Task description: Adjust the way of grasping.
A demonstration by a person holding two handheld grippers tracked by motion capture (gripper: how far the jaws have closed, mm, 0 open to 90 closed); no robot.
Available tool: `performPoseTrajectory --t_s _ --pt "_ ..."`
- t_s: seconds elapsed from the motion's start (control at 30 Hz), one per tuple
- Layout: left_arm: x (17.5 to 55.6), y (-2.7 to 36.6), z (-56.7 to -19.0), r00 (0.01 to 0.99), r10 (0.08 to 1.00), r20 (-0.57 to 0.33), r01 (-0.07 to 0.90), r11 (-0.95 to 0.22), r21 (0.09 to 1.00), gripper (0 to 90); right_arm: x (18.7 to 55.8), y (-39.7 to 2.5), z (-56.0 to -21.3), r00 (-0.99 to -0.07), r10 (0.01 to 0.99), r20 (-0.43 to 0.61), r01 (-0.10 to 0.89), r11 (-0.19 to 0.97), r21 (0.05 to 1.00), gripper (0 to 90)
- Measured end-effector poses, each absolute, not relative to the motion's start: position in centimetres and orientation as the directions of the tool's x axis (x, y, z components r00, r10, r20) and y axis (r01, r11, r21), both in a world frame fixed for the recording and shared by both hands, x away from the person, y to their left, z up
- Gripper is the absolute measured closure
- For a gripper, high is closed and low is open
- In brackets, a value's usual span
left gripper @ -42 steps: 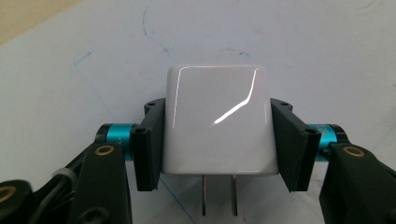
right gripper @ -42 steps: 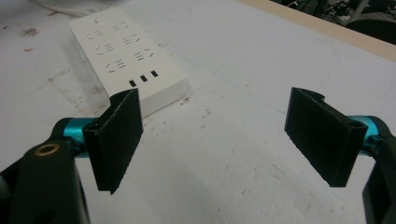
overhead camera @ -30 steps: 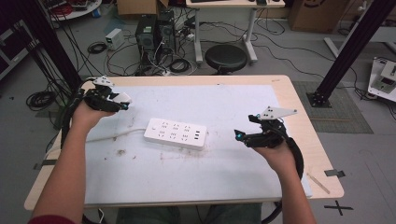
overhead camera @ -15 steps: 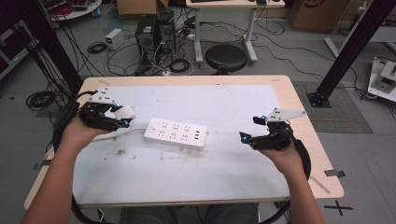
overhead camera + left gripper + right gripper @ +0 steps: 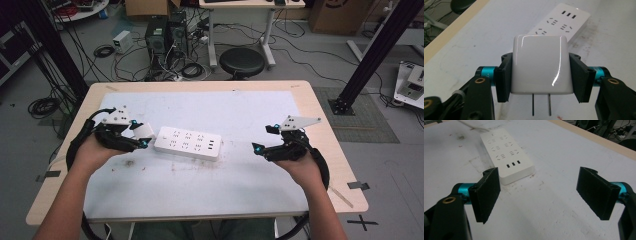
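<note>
1. High view: left claw [image 5: 141, 138] is clamped on a white charger [image 5: 540, 65], just at 9 o'clock of the power strip [image 5: 187, 143] on the desk [image 5: 240, 85].
2. Right claw [image 5: 260, 149], jaws wide apart, hovers at 3 o'clock of the strip.

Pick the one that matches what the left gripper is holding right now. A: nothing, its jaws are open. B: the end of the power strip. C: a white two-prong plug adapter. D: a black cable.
C: in the left gripper view the left gripper has both jaws pressed against the sides of a white plug adapter, its two prongs showing, with the power strip lying on the table beyond.
</note>
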State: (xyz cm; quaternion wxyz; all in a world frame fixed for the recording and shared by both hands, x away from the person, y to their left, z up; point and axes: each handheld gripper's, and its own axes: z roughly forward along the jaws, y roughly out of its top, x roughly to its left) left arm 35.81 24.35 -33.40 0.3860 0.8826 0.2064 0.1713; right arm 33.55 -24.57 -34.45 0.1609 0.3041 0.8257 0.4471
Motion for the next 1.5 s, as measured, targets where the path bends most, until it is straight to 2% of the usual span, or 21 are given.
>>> performPoseTrajectory --t_s 0.33,0.73,1.07,1.5 --pt "34.4 20.7 -34.6 0.906 0.39 0.162 0.125 -0.614 0.779 42.5 33.5 -22.9 -34.7 -0.804 0.593 0.041 0.358 0.428 0.83 19.8" --pt "30.9 14.9 -37.7 0.924 0.262 0.279 -0.065 -0.611 0.789 42.5 32.4 -18.6 -36.6 -0.85 0.507 0.143 0.39 0.424 0.817 19.8" --pt "28.3 12.8 -38.7 0.861 0.227 0.456 -0.241 -0.606 0.758 42.5 31.8 -16.4 -37.9 -0.86 0.437 0.264 0.441 0.376 0.815 19.8" --pt "27.2 11.6 -38.9 0.827 0.213 0.521 -0.311 -0.599 0.738 42.5 31.7 -13.9 -39.2 -0.85 0.352 0.392 0.503 0.323 0.801 19.8"
